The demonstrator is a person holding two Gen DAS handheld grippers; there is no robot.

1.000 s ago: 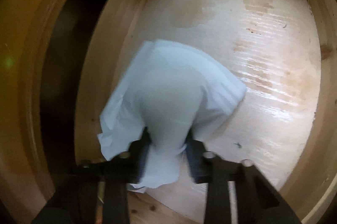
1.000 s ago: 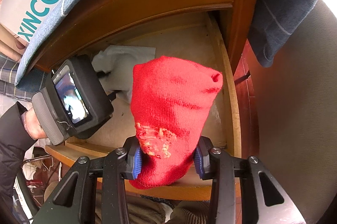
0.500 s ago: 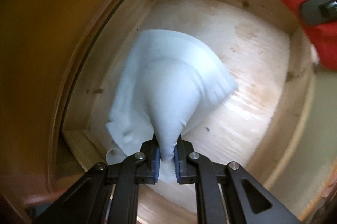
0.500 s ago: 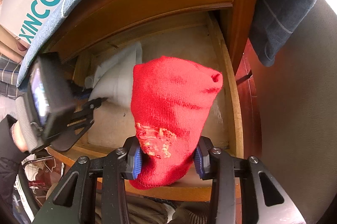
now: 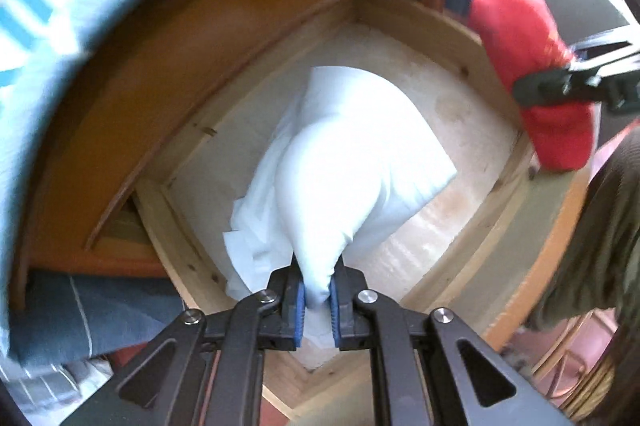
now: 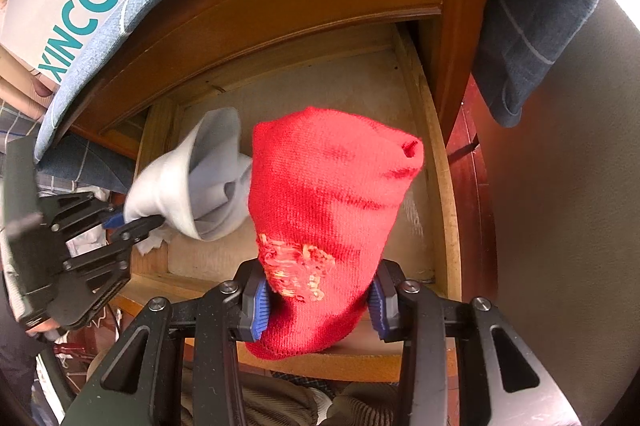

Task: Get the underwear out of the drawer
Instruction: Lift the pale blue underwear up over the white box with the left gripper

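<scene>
Left hand-held gripper (image 5: 318, 300) is clamped tight on my white underwear (image 5: 344, 161), a bunched neck of cloth pinched between the blue pads (image 5: 299, 300). The garment hangs from the jaws above the drawer (image 5: 496, 193), its loose lower folds over the pale wooden floor near the drawer's left wall. Right hand-held gripper (image 6: 318, 302) grips a red knit cloth (image 6: 328, 201) over the drawer's front edge. A blue cloth (image 6: 524, 37) drapes off the cabinet top.
</scene>
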